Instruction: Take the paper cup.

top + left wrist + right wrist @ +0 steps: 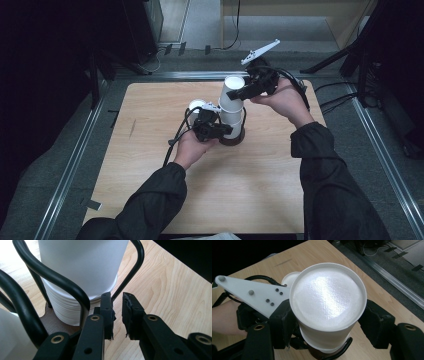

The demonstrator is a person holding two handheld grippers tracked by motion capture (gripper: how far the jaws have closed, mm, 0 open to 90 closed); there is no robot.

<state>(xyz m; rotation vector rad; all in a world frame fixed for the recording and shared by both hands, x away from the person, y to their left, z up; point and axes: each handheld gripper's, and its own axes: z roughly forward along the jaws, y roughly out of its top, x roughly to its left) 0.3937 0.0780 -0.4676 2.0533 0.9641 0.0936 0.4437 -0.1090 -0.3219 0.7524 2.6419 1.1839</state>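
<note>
**Top cup held at the stack, base down, axis vertical**

Stack of white paper cups (231,112) stands in a dark round holder (234,139) near the middle of the wooden table (150,165). Black wire loops (62,287) rise from the holder's base around the stack.

Top cup (327,301) is upside down: flat closed base faces up, wide mouth faces down over the stack. Long axis runs vertical, leaning slightly in the high view. Its lower rim overlaps the cup beneath.

Right gripper (239,93): jaws about half spread, one pad on each side of the top cup's wall just below the base, clamping it.

Left gripper (117,315): at the foot of the stack, close to the holder's base. Jaws nearly together, a narrow slit between the pads; one wire passes just beside them, and whether it is pinched I cannot tell.

A further white cup (196,105) stands just behind the left gripper.
</note>
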